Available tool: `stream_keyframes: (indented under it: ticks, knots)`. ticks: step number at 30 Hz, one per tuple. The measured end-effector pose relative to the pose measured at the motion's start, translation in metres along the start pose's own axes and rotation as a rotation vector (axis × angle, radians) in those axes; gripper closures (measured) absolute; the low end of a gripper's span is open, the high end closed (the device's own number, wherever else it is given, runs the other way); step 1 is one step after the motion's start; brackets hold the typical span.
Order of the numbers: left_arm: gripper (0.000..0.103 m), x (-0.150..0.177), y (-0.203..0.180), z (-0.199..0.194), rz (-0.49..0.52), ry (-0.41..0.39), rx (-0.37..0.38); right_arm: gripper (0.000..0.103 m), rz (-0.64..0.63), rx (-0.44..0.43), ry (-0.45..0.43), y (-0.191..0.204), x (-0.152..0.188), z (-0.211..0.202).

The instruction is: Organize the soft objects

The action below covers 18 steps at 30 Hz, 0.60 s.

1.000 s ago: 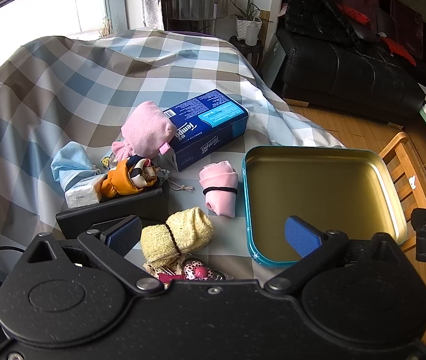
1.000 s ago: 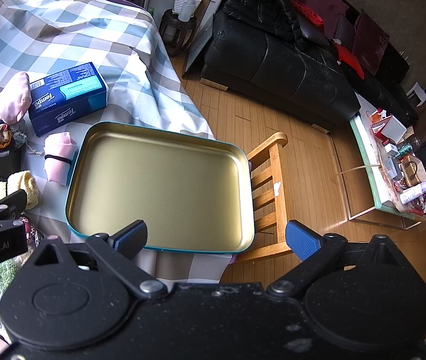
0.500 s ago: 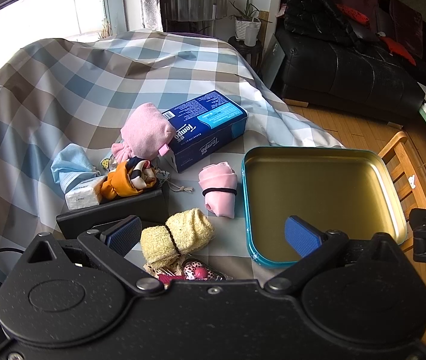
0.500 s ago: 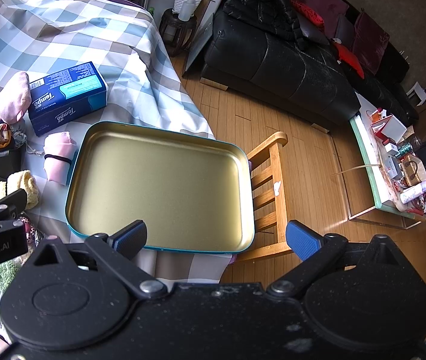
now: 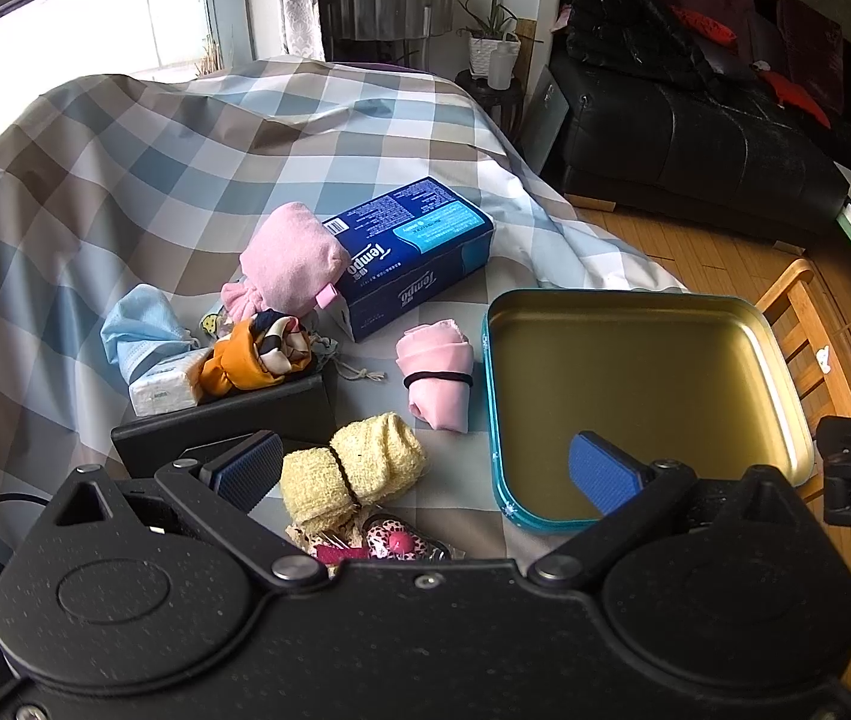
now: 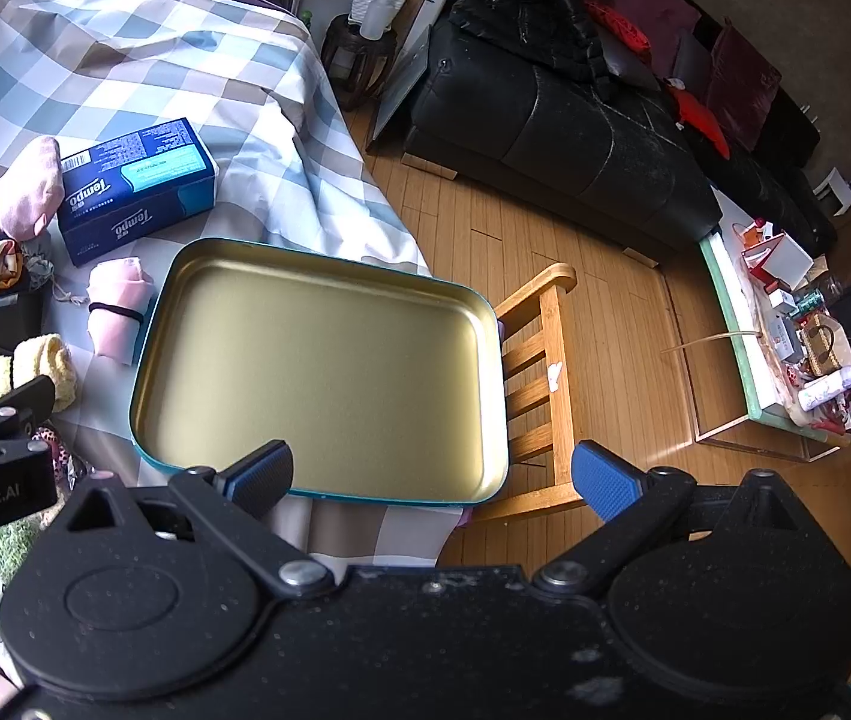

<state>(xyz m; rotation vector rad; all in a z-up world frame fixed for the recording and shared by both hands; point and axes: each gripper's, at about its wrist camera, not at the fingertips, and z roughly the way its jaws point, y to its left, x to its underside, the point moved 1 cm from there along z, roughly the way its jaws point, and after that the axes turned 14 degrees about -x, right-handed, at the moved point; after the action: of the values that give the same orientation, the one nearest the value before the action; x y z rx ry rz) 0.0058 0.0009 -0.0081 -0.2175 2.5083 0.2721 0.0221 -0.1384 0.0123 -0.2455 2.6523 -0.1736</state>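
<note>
Reading labels: the blue tissue box (image 5: 407,258) says "Tempo" twice on its side; the other gripper's body shows "nRobot.AI" in the right wrist view.
Left gripper (image 5: 425,471): fingers spread apart, holding nothing, hovering over the yellow roll (image 5: 353,468).
Right gripper (image 6: 431,477): fingers spread apart, holding nothing, above the near rim of the tin tray (image 6: 317,354).
Tray: one, gold inside, teal rim, nothing in it; its right end sits at the table edge above a wooden chair (image 6: 536,360).
Pink roll (image 5: 440,375): one, bound with a black band, just beside the tray's left rim.
Yellow roll: one, bound with a dark band, near the tray's front left corner.
Pink pouch (image 5: 290,264): one, leaning against the box.
Orange patterned cloth (image 5: 257,354): one, resting on a black case (image 5: 227,420).
Blue mask (image 5: 143,327): one, at the far left.
Open room: checked tablecloth (image 5: 155,180) lies bare behind the box.
</note>
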Motion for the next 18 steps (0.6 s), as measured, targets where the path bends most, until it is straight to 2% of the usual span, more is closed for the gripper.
stream_keyframes:
  ticks: [13,18]
  knots:
    - [0.004,0.001,0.000,0.000,0.005,0.000,-0.001,0.003,-0.003,0.000,-0.001,0.001,0.002,0.000]
    - [0.004,0.000,0.011,0.006,0.010,-0.010,0.000,0.003,-0.008,0.002,-0.031,0.005,0.001,-0.007]
